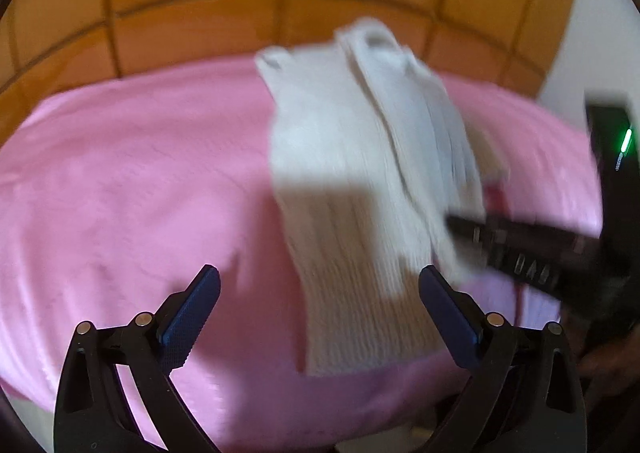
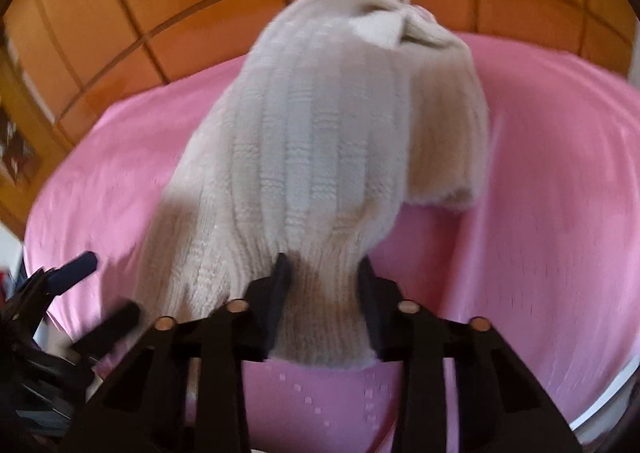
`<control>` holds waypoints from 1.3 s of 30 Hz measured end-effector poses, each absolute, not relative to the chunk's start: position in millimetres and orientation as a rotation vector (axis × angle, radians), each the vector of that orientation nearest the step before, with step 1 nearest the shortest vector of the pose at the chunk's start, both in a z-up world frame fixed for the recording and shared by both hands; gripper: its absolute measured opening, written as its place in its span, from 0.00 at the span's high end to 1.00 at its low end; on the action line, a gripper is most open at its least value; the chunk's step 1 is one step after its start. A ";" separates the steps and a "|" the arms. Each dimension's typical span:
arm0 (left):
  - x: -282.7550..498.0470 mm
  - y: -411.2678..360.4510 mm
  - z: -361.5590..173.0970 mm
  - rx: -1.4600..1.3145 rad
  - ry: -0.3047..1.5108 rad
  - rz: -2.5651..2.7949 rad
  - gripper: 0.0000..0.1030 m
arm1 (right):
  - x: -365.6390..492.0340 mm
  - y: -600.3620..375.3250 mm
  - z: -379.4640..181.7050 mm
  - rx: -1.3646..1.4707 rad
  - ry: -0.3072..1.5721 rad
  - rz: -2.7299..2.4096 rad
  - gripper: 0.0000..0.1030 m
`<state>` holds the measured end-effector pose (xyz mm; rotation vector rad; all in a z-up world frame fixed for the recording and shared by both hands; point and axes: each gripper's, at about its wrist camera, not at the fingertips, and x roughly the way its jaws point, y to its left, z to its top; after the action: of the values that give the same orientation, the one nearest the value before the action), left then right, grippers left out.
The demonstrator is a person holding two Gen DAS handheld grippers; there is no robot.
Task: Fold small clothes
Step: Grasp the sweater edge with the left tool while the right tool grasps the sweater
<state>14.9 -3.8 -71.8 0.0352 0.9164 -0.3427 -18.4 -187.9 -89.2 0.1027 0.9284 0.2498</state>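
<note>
The white knitted sock point(image 2: 320, 157) lies on the pink sheet point(image 2: 540, 173), stretching toward its far edge. The right hand-held gripper point(image 2: 324, 293) pinches the sock's near end between its two fingers. The left hand-held gripper point(image 1: 320, 293) is spread wide, with the sock's near end between its fingers, not squeezed.

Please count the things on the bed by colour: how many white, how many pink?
White: 1, a knit garment
Pink: 1, the sheet under it
Total: 2
</note>
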 end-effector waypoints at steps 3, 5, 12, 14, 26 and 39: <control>15.6 -20.2 -88.2 0.117 0.932 -0.353 0.22 | -23.2 -185.0 -73.7 -0.001 0.884 0.275 0.89; 15.7 -22.6 -85.0 0.109 0.911 -0.399 0.65 | -24.1 -195.1 -59.3 -0.011 0.849 0.271 0.90; 48.5 17.5 -38.3 -0.089 0.848 -0.404 0.94 | 3.5 -297.6 21.6 -0.065 0.603 -0.022 0.90; 71.2 43.0 -16.1 -0.159 0.802 -0.353 0.94 | 28.1 -341.6 34.1 -0.063 0.581 -0.153 0.91; 217.8 211.1 86.1 -0.448 0.560 0.226 0.91 | 146.8 -523.2 13.6 0.201 0.708 -0.602 0.77; 171.5 103.3 -41.3 -0.684 0.871 -0.258 0.29 | 93.5 -390.3 -53.5 0.471 0.874 0.117 0.44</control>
<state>171.5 103.3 -41.3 -0.6838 0.8706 -0.2581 93.5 -390.3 -53.5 0.4706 0.8739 0.1170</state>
